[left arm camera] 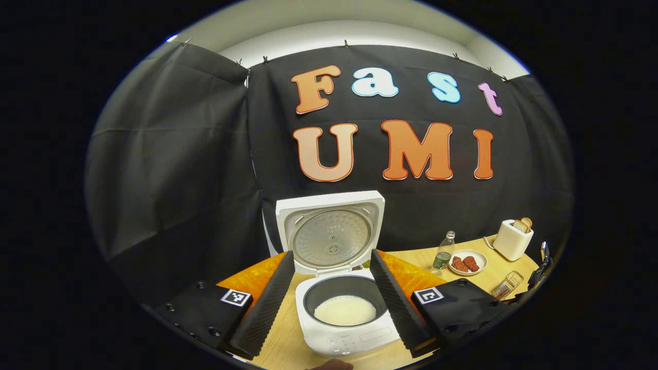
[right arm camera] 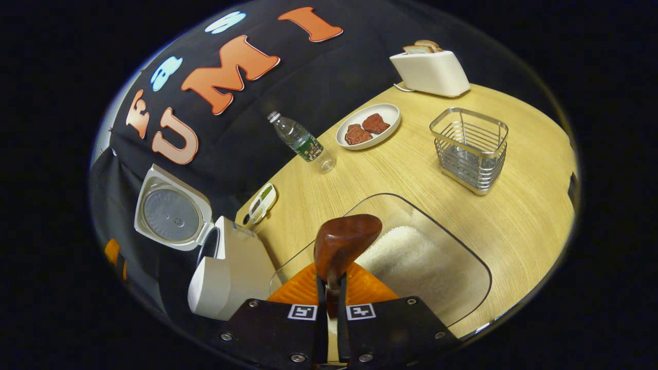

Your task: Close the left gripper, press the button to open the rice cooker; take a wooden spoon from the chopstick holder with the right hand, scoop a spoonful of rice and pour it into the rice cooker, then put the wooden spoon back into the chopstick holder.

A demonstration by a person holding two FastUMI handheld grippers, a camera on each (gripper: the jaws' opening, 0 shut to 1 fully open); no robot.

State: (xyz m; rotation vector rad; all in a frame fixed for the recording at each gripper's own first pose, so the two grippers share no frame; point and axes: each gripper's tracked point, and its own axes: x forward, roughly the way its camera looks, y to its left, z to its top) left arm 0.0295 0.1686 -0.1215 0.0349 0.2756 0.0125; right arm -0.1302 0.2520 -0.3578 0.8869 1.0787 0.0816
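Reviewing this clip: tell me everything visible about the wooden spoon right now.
The wooden spoon looks like dark reddish-brown polished wood. Its rounded bowl stands above the right gripper, whose jaws are shut on its handle. The bowl's visible side carries no rice. It sits over the near edge of the clear rice container, apart from the wire chopstick holder.

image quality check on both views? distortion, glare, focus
Left gripper view: strong fisheye bend, bright ceiling strip at top, soft sheen on the cooker lid; rice sharp. Right gripper view: horizon steeply tilted, table evenly lit, faint glare on the spoon bowl, holder crisp, right gripper slightly soft.
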